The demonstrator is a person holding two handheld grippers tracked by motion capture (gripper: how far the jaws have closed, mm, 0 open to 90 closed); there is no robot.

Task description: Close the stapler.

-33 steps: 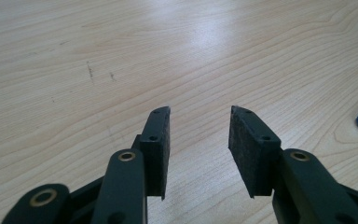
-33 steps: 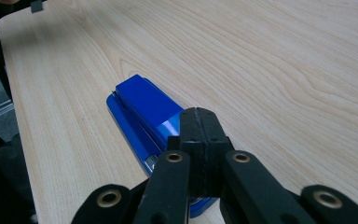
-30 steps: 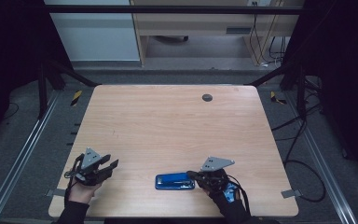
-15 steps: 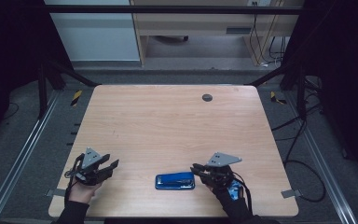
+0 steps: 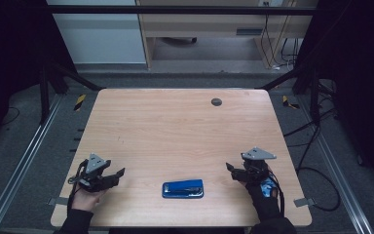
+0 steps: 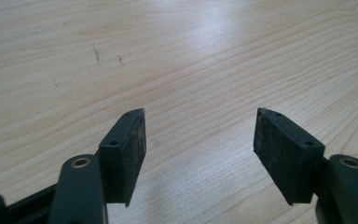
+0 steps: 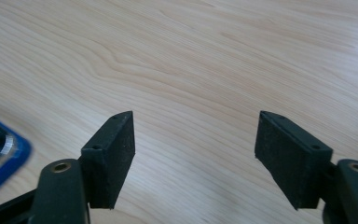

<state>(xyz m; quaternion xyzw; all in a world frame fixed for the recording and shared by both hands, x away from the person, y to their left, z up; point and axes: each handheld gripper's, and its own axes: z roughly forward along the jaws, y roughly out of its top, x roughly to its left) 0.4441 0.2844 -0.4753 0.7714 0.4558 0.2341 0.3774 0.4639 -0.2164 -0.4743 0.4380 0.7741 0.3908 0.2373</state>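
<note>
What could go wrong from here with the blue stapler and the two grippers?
The blue stapler lies flat near the table's front edge; a clumsy push might slide it off. The right gripper is open and apart from it, angled away, so a grasp may miss. The left gripper holds nothing.

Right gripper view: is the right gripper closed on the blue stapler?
No: the right gripper stands open over bare table, and the blue stapler lies off to its left, outside the jaws.

In the right gripper view, the blue stapler (image 7: pixel 0 154) is cut off by the left edge and blurred. In the high view, the small dark disc (image 5: pixel 216 102) near the table's far edge cannot be identified.
</note>
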